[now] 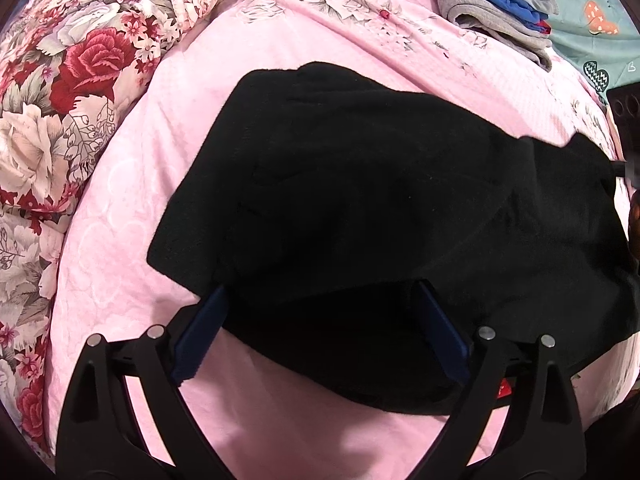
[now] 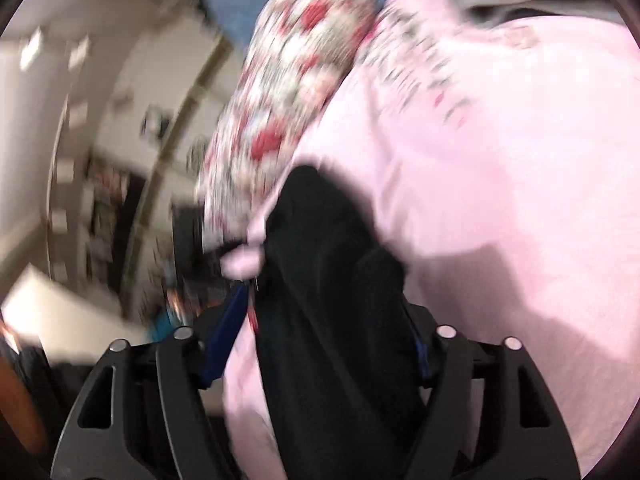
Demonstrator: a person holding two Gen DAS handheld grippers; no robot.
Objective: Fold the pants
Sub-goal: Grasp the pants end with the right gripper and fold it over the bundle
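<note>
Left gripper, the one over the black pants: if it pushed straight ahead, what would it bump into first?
The left gripper would meet the black fleece pants at once: their near edge already lies between its open blue fingers. Beyond lies the pink bedspread.

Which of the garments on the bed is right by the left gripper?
The black pants, spread on the pink sheet between the left gripper fingers. The grey and blue clothes lie piled far back.

One pair of black pants (image 1: 360, 184) is lying on one pink sheet (image 1: 280, 40), two grippers working, one floral quilt (image 1: 60, 80) bunching alongside.
</note>
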